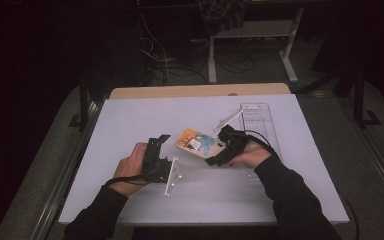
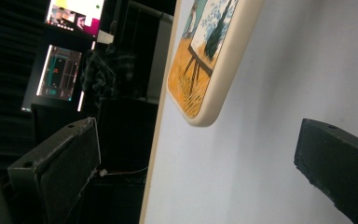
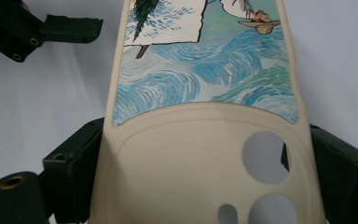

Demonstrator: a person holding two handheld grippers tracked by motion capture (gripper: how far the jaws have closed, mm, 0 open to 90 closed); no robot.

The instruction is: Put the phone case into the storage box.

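- My right gripper [image 1: 219, 154] is clamped across the camera-cutout end of the cream silicone phone case with the painted blue-swirl and orange back [image 3: 205, 140], one jaw on each long edge.
- Case sits tilted, near mid-table over the white tabletop [image 1: 130, 125], printed side up; likely held so its free end is offered.
- My left gripper [image 1: 161, 145] has its jaws apart, nothing between them, just beside the case's orange end [image 2: 200, 70], lined up to take it.

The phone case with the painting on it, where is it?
In the high view the phone case is near the middle of the white table, gripped at its camera-hole end by the right gripper, with the left gripper just to its left.
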